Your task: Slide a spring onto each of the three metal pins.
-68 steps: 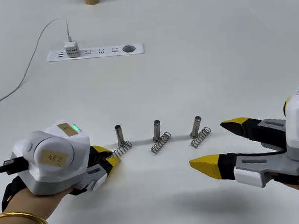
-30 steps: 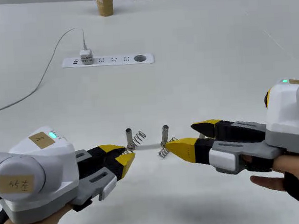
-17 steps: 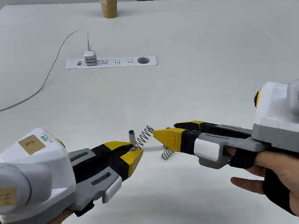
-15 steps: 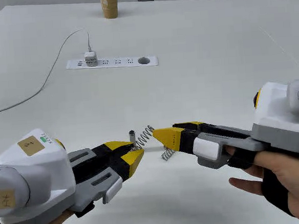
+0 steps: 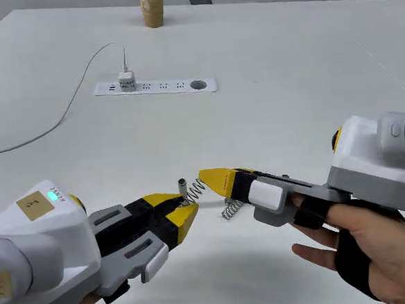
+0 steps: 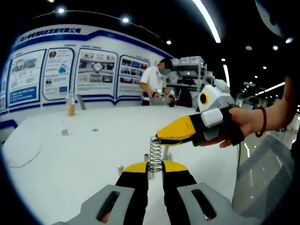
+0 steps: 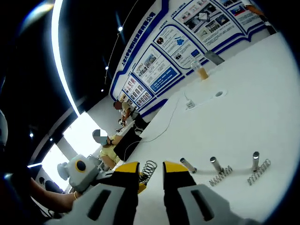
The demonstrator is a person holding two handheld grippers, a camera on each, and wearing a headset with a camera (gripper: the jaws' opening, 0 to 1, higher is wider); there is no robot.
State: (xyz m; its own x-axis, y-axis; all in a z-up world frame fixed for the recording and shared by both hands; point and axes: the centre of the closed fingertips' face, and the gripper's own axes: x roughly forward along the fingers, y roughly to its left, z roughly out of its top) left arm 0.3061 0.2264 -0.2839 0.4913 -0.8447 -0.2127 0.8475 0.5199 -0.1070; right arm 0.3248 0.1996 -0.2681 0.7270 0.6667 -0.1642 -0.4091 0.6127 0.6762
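My left gripper [image 5: 188,210] is shut on the lower end of a spring [image 5: 195,189] and holds it off the white table [image 5: 288,83]. In the left gripper view the spring [image 6: 154,152] stands upright from my left gripper [image 6: 155,165]. My right gripper [image 5: 208,177] is at the spring's free end, jaws a little apart. In the right gripper view that spring [image 7: 149,169] sits between the tips of my right gripper [image 7: 151,166]. Three bare upright pins [image 7: 214,164] stand in a row, with two springs [image 7: 222,173] lying at their feet. One pin [image 5: 183,186] and a loose spring [image 5: 231,209] are near the tips.
A white power strip [image 5: 155,87] with a plugged charger [image 5: 126,81] and its cable [image 5: 61,117] lies further back. A paper cup [image 5: 152,6] stands at the far edge. A person [image 6: 157,82] stands beyond the table.
My left gripper has lifted one spring off the table. The right gripper has narrowed its jaws and moved left to the spring's free end. The camera has shifted.
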